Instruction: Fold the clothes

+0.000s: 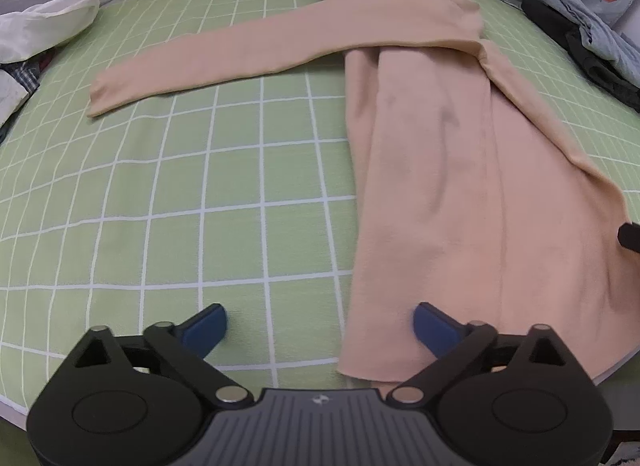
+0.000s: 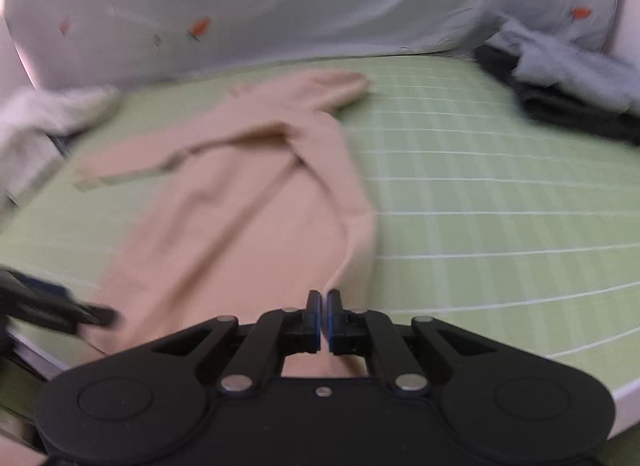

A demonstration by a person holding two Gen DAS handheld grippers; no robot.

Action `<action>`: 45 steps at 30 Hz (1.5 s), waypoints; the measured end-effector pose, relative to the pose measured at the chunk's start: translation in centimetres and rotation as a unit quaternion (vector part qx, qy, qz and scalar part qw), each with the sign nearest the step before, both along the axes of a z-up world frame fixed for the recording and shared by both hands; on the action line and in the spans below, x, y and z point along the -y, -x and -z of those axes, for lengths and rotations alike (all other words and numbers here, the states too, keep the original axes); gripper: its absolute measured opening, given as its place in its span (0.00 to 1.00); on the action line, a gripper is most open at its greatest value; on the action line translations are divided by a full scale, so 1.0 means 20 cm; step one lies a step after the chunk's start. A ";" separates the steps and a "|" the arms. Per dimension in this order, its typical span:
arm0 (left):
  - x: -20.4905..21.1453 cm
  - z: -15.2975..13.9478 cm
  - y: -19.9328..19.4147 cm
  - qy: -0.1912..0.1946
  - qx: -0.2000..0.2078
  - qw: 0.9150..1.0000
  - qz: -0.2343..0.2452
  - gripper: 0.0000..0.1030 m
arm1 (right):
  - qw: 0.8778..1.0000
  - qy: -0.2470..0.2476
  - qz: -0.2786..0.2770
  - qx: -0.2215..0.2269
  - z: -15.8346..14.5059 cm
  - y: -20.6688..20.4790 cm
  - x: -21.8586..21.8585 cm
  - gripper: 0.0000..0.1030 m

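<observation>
The left tool (image 1: 320, 326) sits at the bottom of the left wrist view with its blue pads (image 1: 206, 326) spread wide apart. Nothing is between them. The left pad is over the green checked cover (image 1: 160, 185). The right pad is over the bottom edge of the peach shirt (image 1: 440, 185), but it does not pinch it.

The right tool (image 2: 322, 320) sits at the bottom middle of the right wrist view. Its two pads are pressed almost together, with only a thin slit between them. They seem to pinch the thin end of a peach sleeve that runs down to them, but the picture is blurry, so it is hard to be sure. In the left wrist view, a bit of this black tool shows at the right edge, touching the shirt's sleeve.

The peach shirt lies flat on the green checked cover. In the left wrist view its body fills the right half of the frame. One long sleeve (image 1: 240, 53) stretches out toward the upper left. The other sleeve is folded down along the right side of the body.

No box or basket shows. A white cloth (image 1: 44, 21) lies at the upper left edge. A heap of dark and blue-gray clothes (image 1: 592, 45) lies at the upper right. A pale sheet with small orange marks (image 2: 320, 5) fills the top of the right wrist view.
</observation>
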State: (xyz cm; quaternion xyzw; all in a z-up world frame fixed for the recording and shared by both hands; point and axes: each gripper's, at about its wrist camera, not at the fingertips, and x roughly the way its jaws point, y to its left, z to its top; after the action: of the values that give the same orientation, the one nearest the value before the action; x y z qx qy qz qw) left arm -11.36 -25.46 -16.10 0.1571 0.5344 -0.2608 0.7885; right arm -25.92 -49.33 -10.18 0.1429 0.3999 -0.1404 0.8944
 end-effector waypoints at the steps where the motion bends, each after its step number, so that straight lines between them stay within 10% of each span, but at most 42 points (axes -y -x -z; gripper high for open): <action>1: 0.00 0.00 0.00 -0.001 0.000 1.000 0.002 0.99 | 1.000 -0.013 -0.004 0.005 0.00 -0.01 -0.01 0.03; 17: -0.02 0.00 0.01 0.005 0.010 0.999 0.034 1.00 | 0.995 -0.093 -0.034 -0.030 0.18 -0.15 -0.22 0.05; 28: -0.01 0.00 0.01 0.003 0.005 1.000 0.029 1.00 | 0.993 -0.099 -0.052 -0.038 0.15 -0.11 -0.26 0.30; 32: -0.02 0.00 0.00 0.002 -0.004 1.000 0.022 1.00 | 0.995 -0.085 -0.052 -0.019 0.09 -0.09 -0.25 0.52; 36: -0.08 -0.02 -0.06 0.017 -0.020 1.000 -0.015 1.00 | 0.999 -0.027 -0.041 -0.002 0.00 -0.11 -0.22 0.71; 45: -0.34 -0.12 -0.39 0.048 0.004 0.985 -0.168 1.00 | 0.998 0.057 -0.013 -0.014 -0.01 -0.32 -0.14 0.57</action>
State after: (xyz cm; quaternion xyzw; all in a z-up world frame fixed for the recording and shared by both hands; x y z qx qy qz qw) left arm -3.60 -18.57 -13.66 0.0287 0.5367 -0.1493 0.8300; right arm -19.59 -46.60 -9.97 0.0844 0.4054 -0.1536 0.8972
